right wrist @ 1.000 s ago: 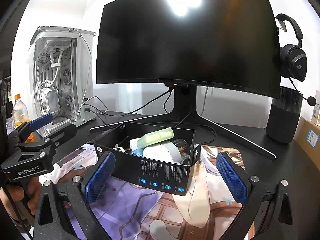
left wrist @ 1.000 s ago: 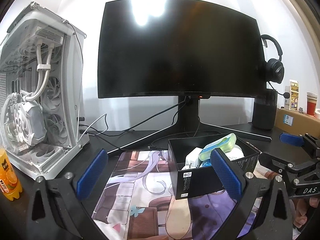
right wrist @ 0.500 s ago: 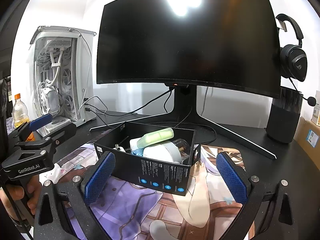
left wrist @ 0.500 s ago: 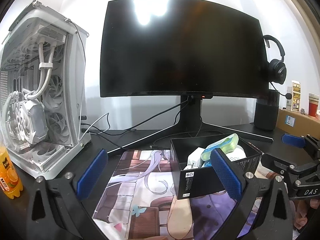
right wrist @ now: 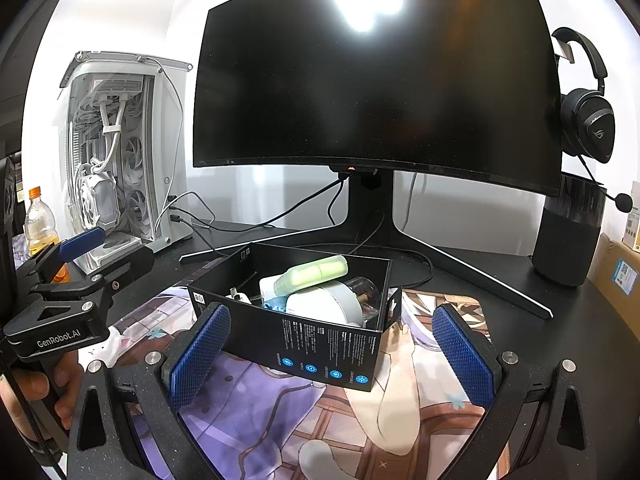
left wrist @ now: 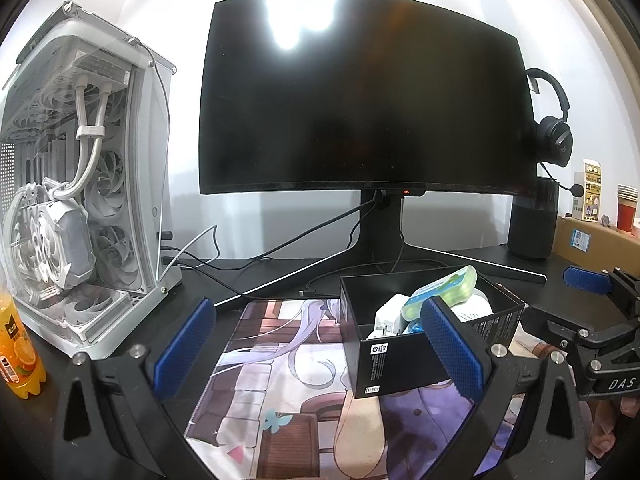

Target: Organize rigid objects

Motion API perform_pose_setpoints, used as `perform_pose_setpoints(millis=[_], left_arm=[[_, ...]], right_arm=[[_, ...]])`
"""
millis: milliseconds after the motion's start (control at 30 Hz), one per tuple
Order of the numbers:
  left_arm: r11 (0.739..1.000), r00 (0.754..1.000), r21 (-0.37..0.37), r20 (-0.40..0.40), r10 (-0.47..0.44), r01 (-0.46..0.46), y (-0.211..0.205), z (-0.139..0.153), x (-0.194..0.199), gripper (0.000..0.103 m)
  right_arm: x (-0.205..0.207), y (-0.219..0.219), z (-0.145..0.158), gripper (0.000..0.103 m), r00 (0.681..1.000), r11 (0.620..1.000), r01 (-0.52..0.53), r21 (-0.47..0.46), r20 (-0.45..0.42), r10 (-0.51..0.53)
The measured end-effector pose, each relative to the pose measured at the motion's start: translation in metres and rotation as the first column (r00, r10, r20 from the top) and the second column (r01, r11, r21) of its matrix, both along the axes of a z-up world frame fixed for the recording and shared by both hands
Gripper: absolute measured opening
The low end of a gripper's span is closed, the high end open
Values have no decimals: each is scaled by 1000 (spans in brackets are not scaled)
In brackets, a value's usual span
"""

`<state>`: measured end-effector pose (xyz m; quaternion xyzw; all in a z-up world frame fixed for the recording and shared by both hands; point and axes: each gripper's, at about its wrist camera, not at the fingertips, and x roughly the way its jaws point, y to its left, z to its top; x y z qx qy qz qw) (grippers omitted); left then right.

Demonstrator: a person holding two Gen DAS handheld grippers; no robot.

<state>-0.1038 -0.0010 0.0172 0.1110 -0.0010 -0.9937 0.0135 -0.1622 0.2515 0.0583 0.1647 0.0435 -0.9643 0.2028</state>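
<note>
Barely anything's changed vs a sec ago: from the left wrist cam the view has crept a bit rightward, so the white PC case (left wrist: 86,200) sits slightly further into the frame and the black box (left wrist: 400,354) has drifted a touch right; right wrist cam looks the same as before, no shift I can spot. Both grippers spread wide, nothing between the pads. Left gripper (left wrist: 316,352) hangs low over the printed desk mat (left wrist: 280,376), w/ the box off to its right side, and its right pad overlaps the box's near corner in that view; can't tell if it's touching. Right gripper (right wrist: 330,354) is squared up on the box (right wrist: 316,344), which lies between its two blue pads but a bit ahead of them, apart from both. Box sits on the mat in front of the monitor (right wrist: 372,76) stand, open top, already stuffed: pale green case (right wrist: 314,274) tilted on top, white round thing (right wrist: 324,306) under it, clear glass item (right wrist: 366,290) at the right end, white plug adapter (left wrist: 390,314) at the left end, something blue lower down, too buried to ID. Other bits: orange drink bottle (left wrist: 18,354) left of the PC case, headset (right wrist: 586,120) hung by the monitor's right edge, dark cylinder speaker (right wrist: 568,232) below it, cardboard box (left wrist: 592,240) at far right w/ red paper cups (left wrist: 627,208) on it. A hand on each gripper handle shows at the frame edges.
</note>
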Motion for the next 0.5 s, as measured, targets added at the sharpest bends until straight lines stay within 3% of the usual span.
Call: perform_pose_setpoints(millis=[500], left_arm=[[1000,1000,0,1,2,-2,0,0,-1,103]], right_arm=[[-1,-1,-1,103,1000,1000,1,1,2,-1]])
